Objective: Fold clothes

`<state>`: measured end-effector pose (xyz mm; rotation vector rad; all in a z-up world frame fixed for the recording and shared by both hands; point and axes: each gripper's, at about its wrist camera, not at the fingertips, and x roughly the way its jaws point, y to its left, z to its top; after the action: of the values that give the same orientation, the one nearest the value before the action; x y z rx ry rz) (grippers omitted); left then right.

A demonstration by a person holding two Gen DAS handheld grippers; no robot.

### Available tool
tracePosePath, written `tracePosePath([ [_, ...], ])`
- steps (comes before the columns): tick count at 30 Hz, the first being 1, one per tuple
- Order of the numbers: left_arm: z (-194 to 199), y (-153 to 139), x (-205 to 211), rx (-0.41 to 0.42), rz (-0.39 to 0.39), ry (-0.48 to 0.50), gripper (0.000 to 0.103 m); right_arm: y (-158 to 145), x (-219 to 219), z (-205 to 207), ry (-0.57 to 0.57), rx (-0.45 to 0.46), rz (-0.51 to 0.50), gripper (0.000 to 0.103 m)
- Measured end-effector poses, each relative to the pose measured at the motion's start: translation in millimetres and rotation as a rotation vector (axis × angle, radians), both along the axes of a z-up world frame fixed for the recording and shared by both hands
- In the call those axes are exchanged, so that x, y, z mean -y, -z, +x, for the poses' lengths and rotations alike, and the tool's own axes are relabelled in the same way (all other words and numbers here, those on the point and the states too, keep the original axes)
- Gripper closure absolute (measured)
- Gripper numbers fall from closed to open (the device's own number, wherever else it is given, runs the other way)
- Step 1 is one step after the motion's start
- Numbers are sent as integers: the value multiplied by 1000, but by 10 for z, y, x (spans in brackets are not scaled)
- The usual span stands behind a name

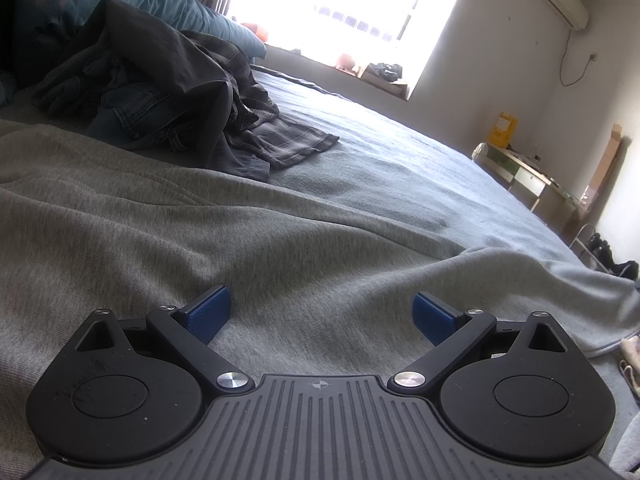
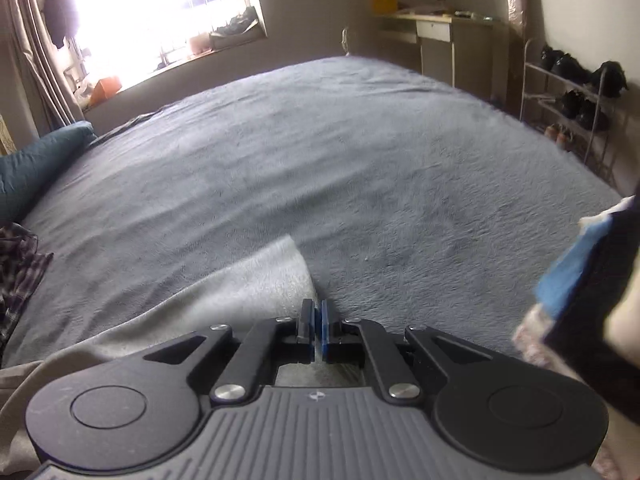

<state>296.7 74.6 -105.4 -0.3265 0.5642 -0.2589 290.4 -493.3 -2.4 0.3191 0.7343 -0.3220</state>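
Grey fleece garment (image 1: 280,220) lies on the bed; my right gripper (image 2: 318,330) pinches its edge, left gripper (image 1: 322,312) spread; next, fold it over.

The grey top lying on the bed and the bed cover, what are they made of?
The grey top looks like soft knitted sweatshirt cotton: matt, speckled, with a fine weave and loose folds. The bed cover seems a fuzzy fleece or terry, blue-grey with a nubbly, dull surface. The exact fibre cannot be told.

Sweatshirt (image 1: 200,216) on bed (image 1: 400,152), heap of clothes (image 1: 168,92) behind it.
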Motion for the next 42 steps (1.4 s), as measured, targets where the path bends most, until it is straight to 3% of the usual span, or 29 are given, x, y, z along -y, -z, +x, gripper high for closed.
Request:
tracePosePath([
  [8, -3, 4, -16, 0, -9, 2, 4, 455, 69, -110, 70, -224, -141, 102],
  [13, 6, 5, -12, -1, -7, 2, 4, 340, -46, -74, 105, -202, -270, 98],
  [16, 6, 5, -11, -1, -6, 2, 4, 63, -329, -15, 12, -87, -336, 93],
  [18, 6, 6, -11, -1, -6, 2, 4, -58, -593, 111, -109, -23, -326, 78],
  [21, 6, 7, -10, 0, -7, 2, 4, -10, -1066, 412, -326, -22, -399, 62],
  [23, 6, 8, -12, 0, -7, 2, 4, 106, -1239, 666, -394, -77, -354, 58],
  [24, 7, 8, -12, 0, -7, 2, 4, 168, -1243, 802, -381, -110, -275, 58],
  [26, 7, 9, -19, 0, -8, 3, 4, 286, -1078, 1050, -285, -165, -44, 57],
  [29, 5, 12, -26, 0, -10, 4, 4, 437, -884, 1305, -209, -234, 117, 57],
  [33, 3, 10, -15, 0, -7, 5, 3, 662, -645, 1500, -23, -376, 328, 55],
  [37, -3, 11, -12, 1, -9, 5, 3, 802, -610, 1567, 75, -415, 404, 51],
  [42, -5, 7, -16, 2, -13, 6, 3, 886, -731, 1695, 156, -441, 364, 46],
])
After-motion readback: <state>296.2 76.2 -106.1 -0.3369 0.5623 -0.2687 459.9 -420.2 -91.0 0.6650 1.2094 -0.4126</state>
